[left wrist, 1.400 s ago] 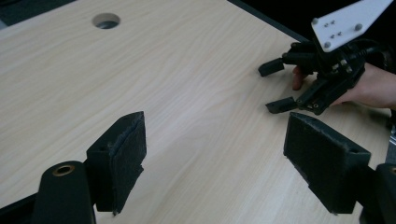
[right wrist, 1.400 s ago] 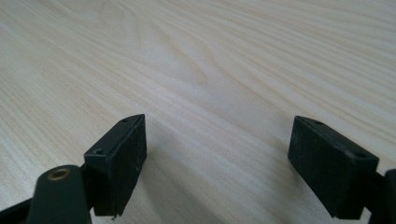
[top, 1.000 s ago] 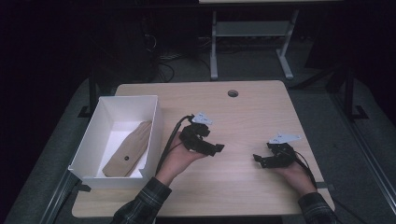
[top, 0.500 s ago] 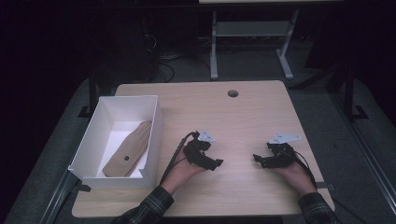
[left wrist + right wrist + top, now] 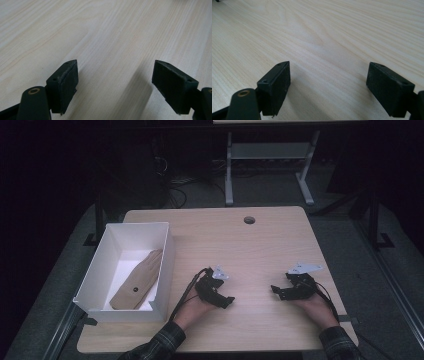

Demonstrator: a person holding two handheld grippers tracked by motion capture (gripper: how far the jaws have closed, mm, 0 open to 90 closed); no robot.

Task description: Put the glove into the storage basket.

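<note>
Both grippers, left (image 5: 223, 296) and right (image 5: 281, 290), rest wide open, empty, on the table (image 5: 260, 245). One tan glove (image 5: 137, 280) lies flat in the white box (image 5: 95, 275), long axis running near-left to far-right, fingers farthest.

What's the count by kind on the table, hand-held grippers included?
White box: 1
Tan glove lying in the box: 1
Hand-held gripper: 2, left and right, both open and empty
Total: 4

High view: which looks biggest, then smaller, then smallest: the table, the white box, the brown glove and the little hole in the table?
1. Table
2. White box, standing on the table's left side
3. Brown glove, lying inside the box
4. Hole, near the far edge, where distance shrinks it a bit, yet it is clearly smallest
</note>
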